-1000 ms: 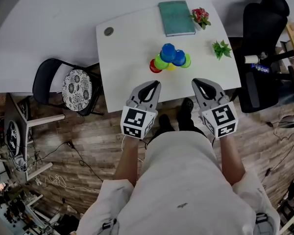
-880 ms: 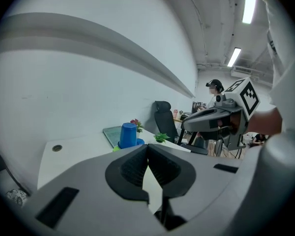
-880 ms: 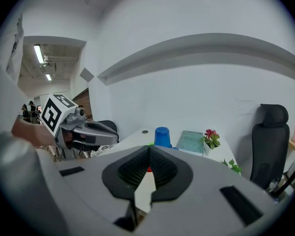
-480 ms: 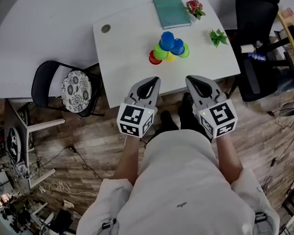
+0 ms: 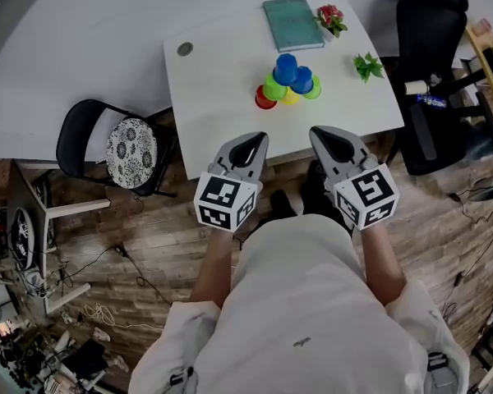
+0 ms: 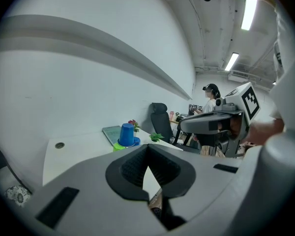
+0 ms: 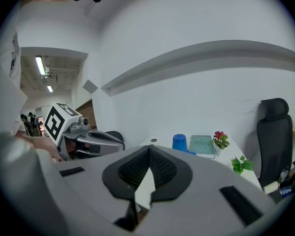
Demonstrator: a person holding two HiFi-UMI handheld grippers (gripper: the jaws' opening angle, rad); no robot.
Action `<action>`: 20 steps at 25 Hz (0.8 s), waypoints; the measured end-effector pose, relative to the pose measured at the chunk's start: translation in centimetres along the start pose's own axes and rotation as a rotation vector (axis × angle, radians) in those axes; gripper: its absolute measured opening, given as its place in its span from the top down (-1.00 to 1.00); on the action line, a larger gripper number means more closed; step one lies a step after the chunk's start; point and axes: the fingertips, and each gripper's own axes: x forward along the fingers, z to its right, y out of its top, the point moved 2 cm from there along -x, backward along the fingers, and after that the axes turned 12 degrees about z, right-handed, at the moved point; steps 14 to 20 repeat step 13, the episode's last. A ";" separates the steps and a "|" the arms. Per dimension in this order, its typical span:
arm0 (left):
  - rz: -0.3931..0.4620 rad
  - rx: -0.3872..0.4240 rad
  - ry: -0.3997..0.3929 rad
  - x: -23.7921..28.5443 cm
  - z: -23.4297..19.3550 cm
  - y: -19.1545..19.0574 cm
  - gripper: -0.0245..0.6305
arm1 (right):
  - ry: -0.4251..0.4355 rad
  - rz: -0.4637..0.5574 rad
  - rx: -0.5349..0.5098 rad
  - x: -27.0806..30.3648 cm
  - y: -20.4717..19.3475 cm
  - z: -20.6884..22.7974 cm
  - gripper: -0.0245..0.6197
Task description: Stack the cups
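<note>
White table (image 5: 222, 80) carries the cup pile (image 5: 289, 82) well ahead of my left gripper (image 5: 257, 137) and right gripper (image 5: 320, 131), both clenched empty; arriving shut, I'd topple it.

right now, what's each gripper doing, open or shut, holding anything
Left gripper: shut, holding nothing.
Right gripper: shut, holding nothing.
</note>
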 end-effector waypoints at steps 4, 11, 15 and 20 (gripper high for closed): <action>0.006 -0.001 0.007 0.0 -0.1 0.1 0.87 | 0.008 0.001 0.002 -0.1 -0.1 0.0 0.92; 0.001 -0.007 0.005 0.1 -0.2 0.1 0.87 | 0.021 -0.003 0.008 -0.1 0.1 0.1 0.92; 0.001 -0.006 0.004 0.0 -0.1 0.1 0.87 | 0.019 -0.003 0.006 -0.2 0.1 0.1 0.92; 0.001 -0.006 0.004 0.0 -0.1 0.1 0.87 | 0.019 -0.003 0.006 -0.2 0.1 0.1 0.92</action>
